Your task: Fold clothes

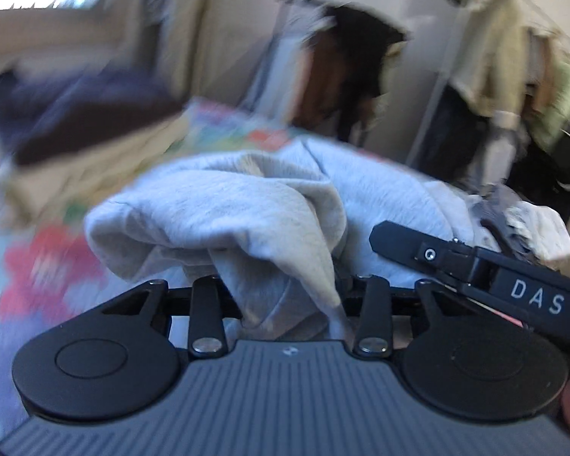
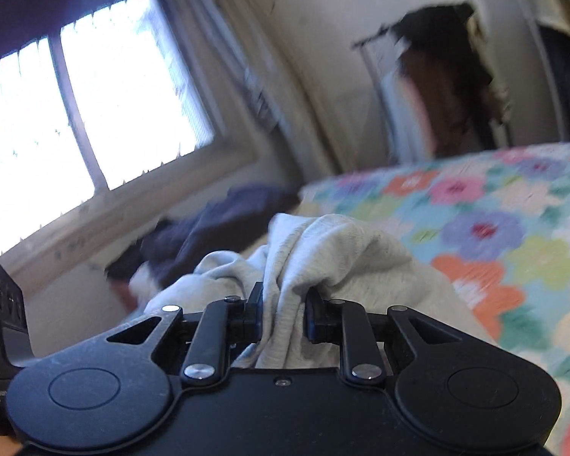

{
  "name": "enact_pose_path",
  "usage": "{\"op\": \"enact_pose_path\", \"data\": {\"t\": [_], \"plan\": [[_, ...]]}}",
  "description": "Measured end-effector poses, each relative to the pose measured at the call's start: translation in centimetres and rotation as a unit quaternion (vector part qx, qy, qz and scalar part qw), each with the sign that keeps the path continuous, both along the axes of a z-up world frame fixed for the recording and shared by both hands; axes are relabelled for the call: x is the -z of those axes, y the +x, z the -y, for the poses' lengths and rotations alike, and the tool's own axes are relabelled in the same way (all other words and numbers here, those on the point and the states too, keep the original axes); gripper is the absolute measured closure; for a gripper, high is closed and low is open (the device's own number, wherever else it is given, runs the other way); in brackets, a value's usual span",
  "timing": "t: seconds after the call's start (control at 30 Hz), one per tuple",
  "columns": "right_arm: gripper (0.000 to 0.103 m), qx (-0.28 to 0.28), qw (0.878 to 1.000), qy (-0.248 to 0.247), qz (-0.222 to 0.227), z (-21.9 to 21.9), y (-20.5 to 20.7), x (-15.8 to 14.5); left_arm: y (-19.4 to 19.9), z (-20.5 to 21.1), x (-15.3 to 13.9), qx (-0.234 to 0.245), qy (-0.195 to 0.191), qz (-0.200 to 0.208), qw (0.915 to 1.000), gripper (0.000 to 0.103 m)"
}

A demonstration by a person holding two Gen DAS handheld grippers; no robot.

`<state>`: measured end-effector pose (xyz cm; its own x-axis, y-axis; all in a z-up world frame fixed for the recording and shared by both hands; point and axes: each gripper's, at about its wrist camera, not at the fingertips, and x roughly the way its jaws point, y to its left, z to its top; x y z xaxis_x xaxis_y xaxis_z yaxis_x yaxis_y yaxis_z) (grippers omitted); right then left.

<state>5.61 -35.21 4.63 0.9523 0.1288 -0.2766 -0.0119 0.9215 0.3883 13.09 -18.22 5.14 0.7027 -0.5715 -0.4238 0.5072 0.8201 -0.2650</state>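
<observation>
A grey sweatshirt is clamped in both the left hand-held gripper and the right hand-held gripper, lifted above the bed; spreading flat is judged next.

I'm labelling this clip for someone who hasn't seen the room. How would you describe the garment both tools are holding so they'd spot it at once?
Find the bed with the bright floral quilt. Bunched on top of it is a pale grey sweatshirt-like garment, pinched by the left tool and the right tool. Unlike the dark navy clothing beyond it, it is light heather grey.
</observation>
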Motion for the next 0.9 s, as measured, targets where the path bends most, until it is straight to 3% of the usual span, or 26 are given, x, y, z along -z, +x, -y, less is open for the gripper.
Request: {"op": "enact_pose_path", "data": {"t": [0.1, 0.23, 0.37, 0.5, 0.6, 0.83, 0.9], "plan": [[0.079, 0.032, 0.999, -0.008, 0.013, 2.8, -1.4, 0.8, 0.3, 2.2, 0.5, 0.033, -0.018, 0.003, 0.9993, 0.065], [0.079, 0.085, 0.995, -0.007, -0.051, 6.4, -1.9, 4.6, 1.1, 6.0, 5.1, 0.062, 0.082, -0.038, 0.9939, 0.058], [0.079, 0.109, 0.988, -0.013, -0.112, 7.6, -1.5, 8.5, 1.4, 5.7, 10.0, 0.069, 0.088, -0.111, 0.9874, 0.056], [0.078, 0.118, 0.985, -0.006, -0.124, 8.2, -1.1, 9.5, 2.0, 5.0, 9.8, 0.076, 0.076, -0.113, 0.9877, 0.053], [0.076, 0.125, 0.984, 0.016, -0.128, 8.7, -1.1, 10.0, 2.4, 4.4, 9.9, 0.072, 0.067, -0.13, 0.9866, 0.036], [0.059, 0.141, 0.978, 0.046, -0.149, 9.2, -1.0, 12.0, 4.5, 3.6, 9.8, 0.069, 0.055, -0.132, 0.9873, 0.036], [0.041, 0.131, 0.979, 0.029, -0.156, 8.6, -0.7, 12.1, 4.8, 4.0, 10.0, 0.068, 0.055, -0.141, 0.9862, 0.036]]}}
